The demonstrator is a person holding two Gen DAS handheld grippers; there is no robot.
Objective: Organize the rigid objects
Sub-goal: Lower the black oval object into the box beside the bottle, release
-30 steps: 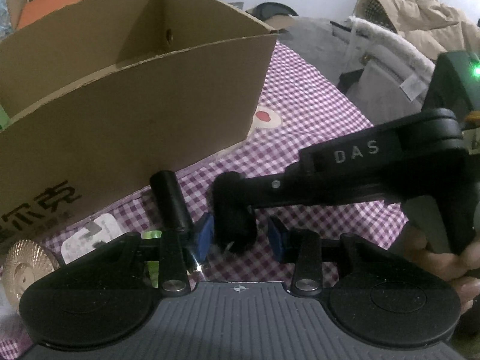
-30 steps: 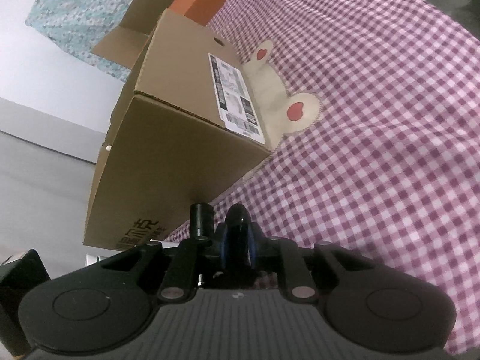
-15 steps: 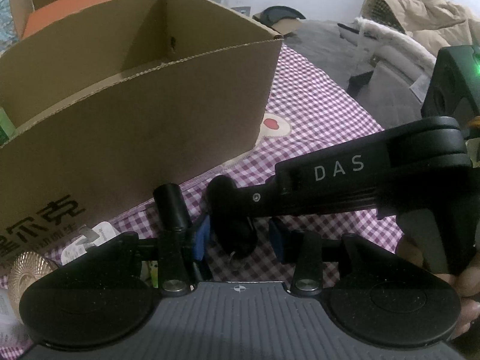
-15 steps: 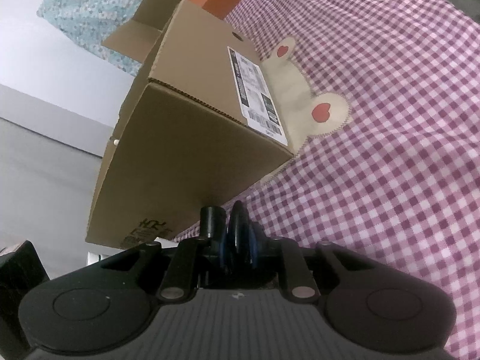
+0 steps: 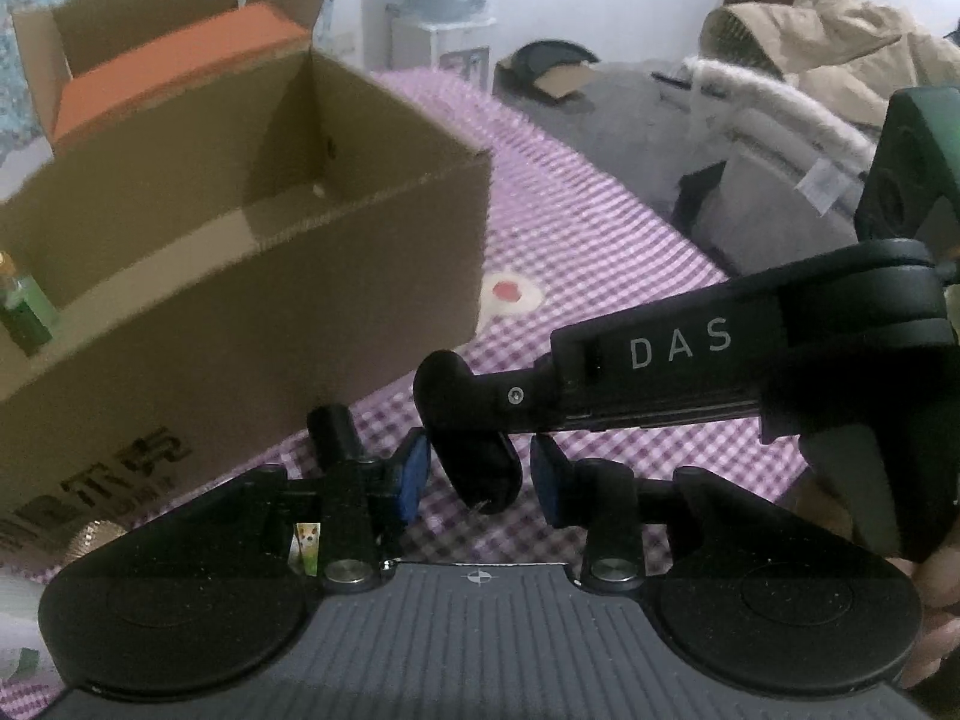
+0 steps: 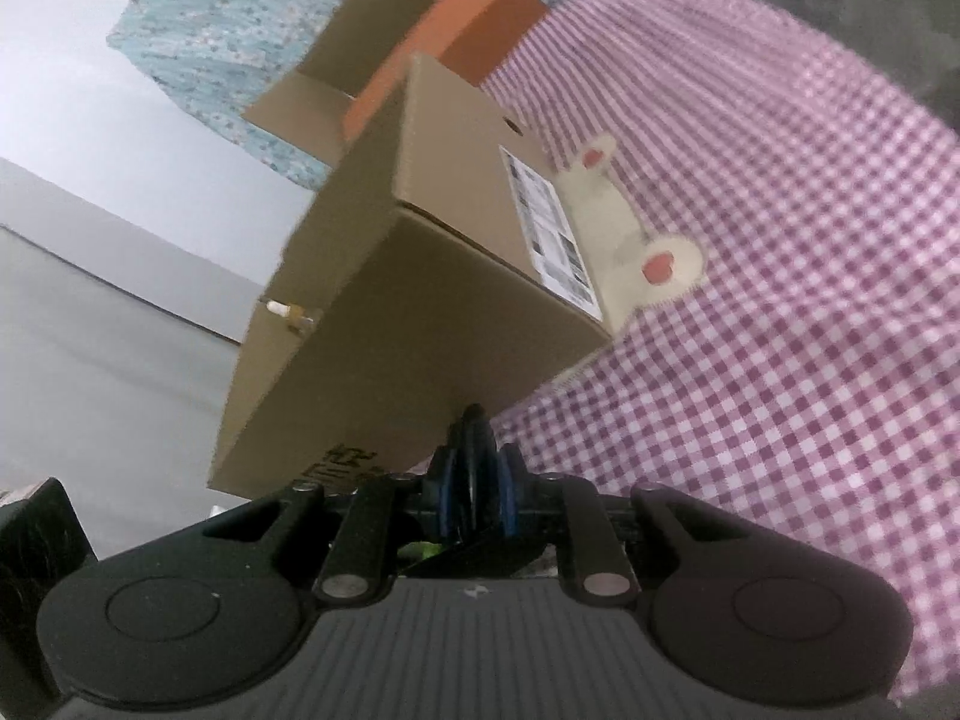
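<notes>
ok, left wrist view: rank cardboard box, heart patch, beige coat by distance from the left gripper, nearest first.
From the left gripper:
1. Cardboard box, just ahead, to the left.
2. Heart patch on the checked cloth, past the box corner.
3. Beige coat, far back, upper right.

surface: checked cloth | on it: cardboard box

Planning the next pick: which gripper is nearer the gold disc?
Left. The gold disc lies beside the left gripper, whose jaws are closing around the right gripper, reaching in from the opposite side.
</notes>
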